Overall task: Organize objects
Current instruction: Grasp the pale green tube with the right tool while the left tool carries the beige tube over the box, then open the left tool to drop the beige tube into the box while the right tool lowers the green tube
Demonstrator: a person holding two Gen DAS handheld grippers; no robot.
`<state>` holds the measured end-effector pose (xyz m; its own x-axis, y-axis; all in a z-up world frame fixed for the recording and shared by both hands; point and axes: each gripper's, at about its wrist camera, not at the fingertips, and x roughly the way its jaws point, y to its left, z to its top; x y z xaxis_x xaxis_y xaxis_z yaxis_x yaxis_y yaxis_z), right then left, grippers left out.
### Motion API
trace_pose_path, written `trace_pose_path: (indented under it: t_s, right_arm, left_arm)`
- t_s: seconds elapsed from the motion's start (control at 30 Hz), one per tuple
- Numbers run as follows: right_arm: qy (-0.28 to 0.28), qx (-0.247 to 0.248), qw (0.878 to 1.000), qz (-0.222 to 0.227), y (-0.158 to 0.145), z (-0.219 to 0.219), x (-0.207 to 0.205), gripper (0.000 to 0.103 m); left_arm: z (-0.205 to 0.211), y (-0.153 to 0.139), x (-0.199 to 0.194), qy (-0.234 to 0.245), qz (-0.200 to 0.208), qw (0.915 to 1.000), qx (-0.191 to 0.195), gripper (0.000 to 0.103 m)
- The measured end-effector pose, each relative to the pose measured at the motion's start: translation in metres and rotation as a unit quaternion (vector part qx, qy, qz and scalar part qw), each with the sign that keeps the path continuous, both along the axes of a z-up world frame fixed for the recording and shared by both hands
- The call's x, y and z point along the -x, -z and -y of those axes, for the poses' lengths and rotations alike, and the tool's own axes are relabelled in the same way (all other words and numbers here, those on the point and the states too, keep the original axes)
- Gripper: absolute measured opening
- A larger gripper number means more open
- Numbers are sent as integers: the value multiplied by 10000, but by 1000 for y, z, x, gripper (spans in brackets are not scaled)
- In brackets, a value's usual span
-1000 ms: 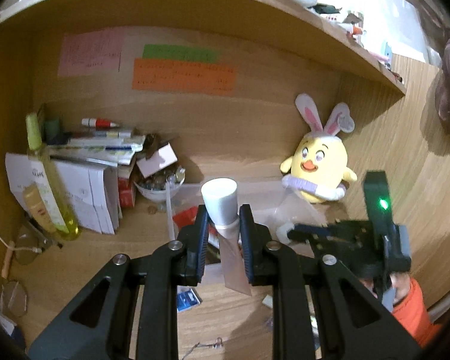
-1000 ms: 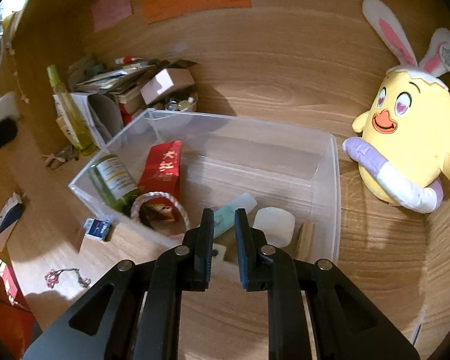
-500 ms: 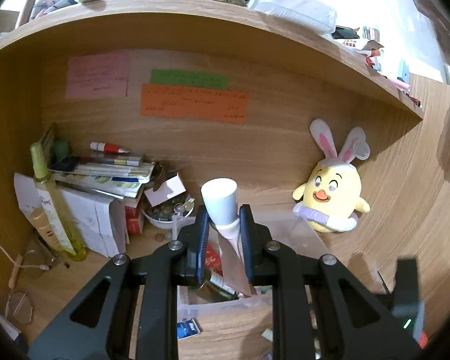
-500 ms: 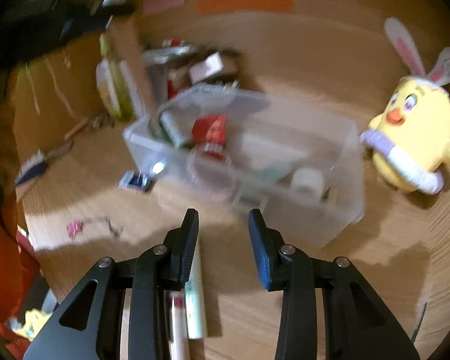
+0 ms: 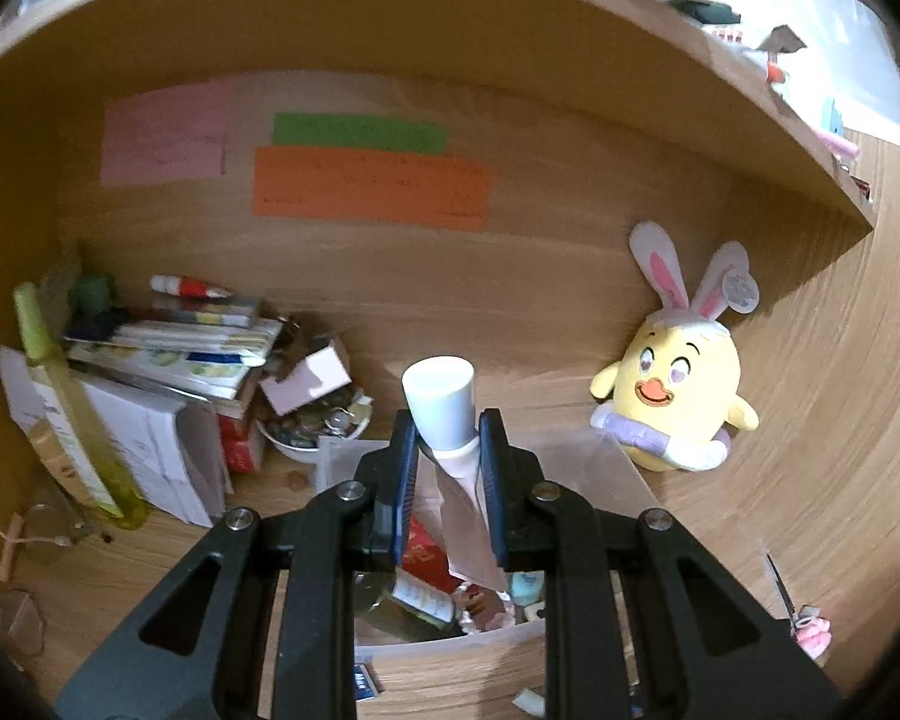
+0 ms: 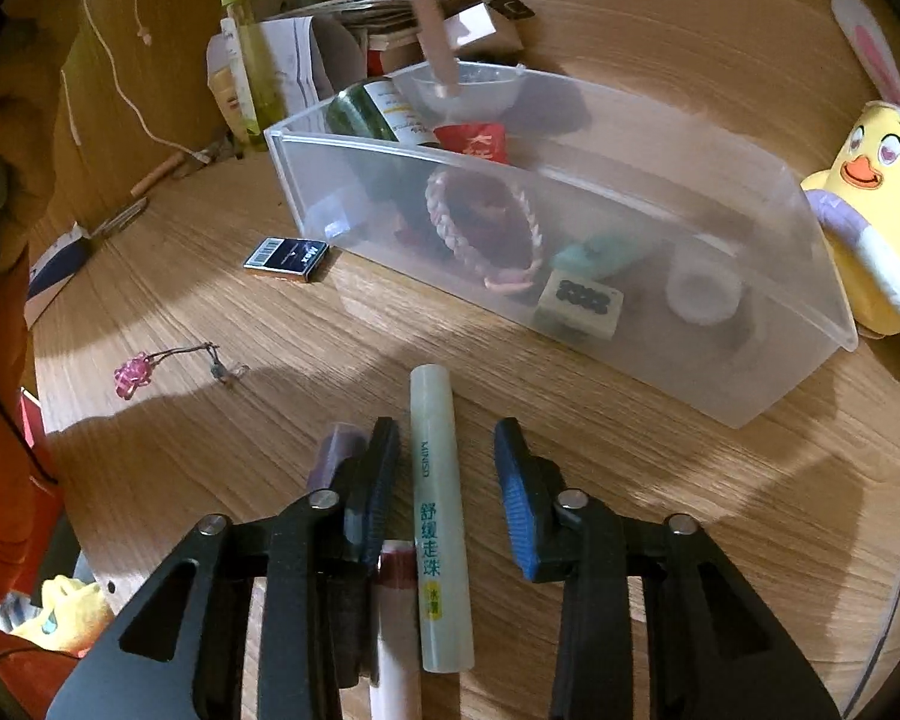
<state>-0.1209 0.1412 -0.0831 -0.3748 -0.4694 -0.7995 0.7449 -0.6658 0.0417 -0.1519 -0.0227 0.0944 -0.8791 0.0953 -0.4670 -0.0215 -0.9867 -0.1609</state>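
A home study nook, by the look of it; a wooden bench point(image 6: 570, 480) sits under an overhanging shelf point(image 5: 450, 60); coloured paper notes point(image 5: 369, 189) are stuck on the back panel ahead of the left tongs point(image 5: 448, 450); a stack of books point(image 5: 174, 342) lies to their left and a yellow plush chick point(image 5: 678, 384) sits to their right; a clear plastic bin point(image 6: 570, 300) of household trinkets stands beyond the right tongs point(image 6: 447, 462).

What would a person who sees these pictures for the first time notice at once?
Probably the yellow plush chick with rabbit ears, sitting against the wooden back wall, right of the clear plastic bin. Next, the white-capped tube clamped in the left gripper above the bin. On the desk, a pale green roll-on stick lies between the right gripper's open fingers.
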Motion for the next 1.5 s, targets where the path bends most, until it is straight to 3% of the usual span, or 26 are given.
trace_pose_path:
  t_s: [0.17, 0.37, 0.57, 0.73, 1.0, 1.3, 1.5]
  right_arm:
    - [84, 24, 9999, -55, 1, -3, 1, 14]
    - [196, 128, 9997, -110, -3, -10, 5, 14]
    - [363, 387, 9983, -230, -19, -27, 7, 14]
    - [537, 603, 9958, -436, -41, -41, 9, 14]
    - [761, 931, 9903, -691, -70, -60, 15, 14]
    - [939, 1303, 9807, -1114, -108, -72, 19, 11]
    - [1042, 1349, 9762, -1343, -125, -73, 25, 11]
  left_arm:
    - [-4, 11, 15, 190, 194, 9995, -163, 20]
    - [-4, 27, 31, 388, 409, 9971, -503, 20]
    - [-6, 44, 46, 463, 684, 9954, -489, 20]
    - [-1, 57, 53, 598, 929, 9915, -694, 20]
    - [6, 75, 64, 431, 1323, 9882, -648, 20]
    - [12, 87, 69, 188, 1597, 9865, -324, 21]
    - [8, 80, 59, 165, 1422, 9896, -128, 40]
